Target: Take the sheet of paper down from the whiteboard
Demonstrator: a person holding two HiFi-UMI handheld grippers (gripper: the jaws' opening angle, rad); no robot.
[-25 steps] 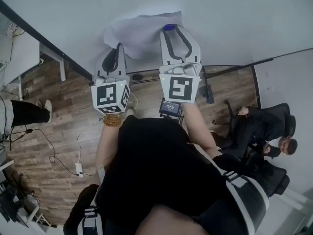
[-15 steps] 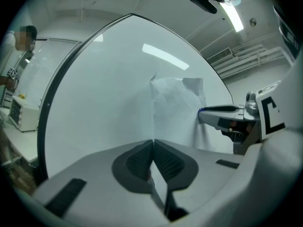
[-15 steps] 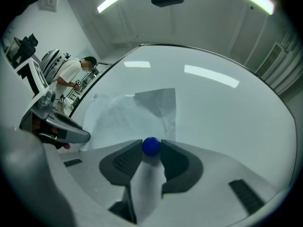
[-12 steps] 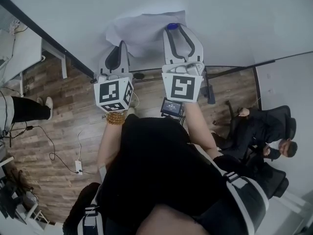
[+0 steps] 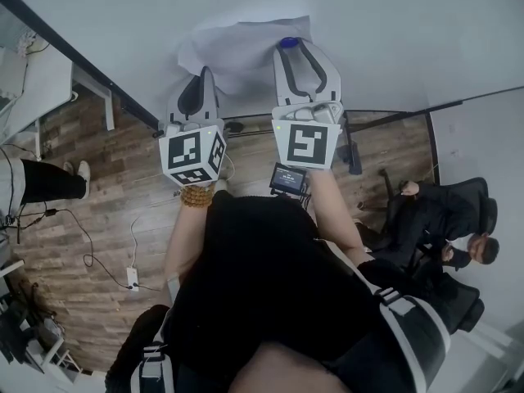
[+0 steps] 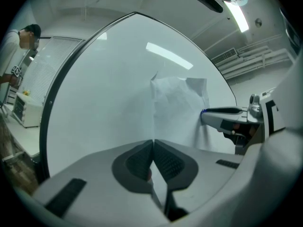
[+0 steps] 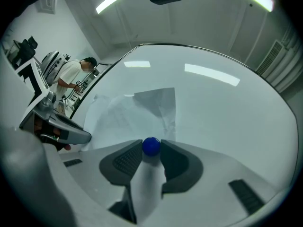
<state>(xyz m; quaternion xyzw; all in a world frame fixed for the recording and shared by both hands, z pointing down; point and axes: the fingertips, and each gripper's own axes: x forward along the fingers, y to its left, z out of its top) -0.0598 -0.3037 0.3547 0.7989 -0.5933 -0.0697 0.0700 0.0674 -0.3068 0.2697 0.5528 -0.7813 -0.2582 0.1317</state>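
Now right tool [image 7: 151, 144] around blue magnet [image 7: 151, 146] on sheet of paper [image 7: 135, 112]

bright, even | ceiling strips [image 7: 111, 0] glare on whiteboard [image 6: 94, 103] | fisheye edges

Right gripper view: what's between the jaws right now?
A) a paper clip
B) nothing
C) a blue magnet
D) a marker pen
C: the right gripper has one jaw against each side of the blue magnet, which sits at the edge of the sheet of paper on the whiteboard.
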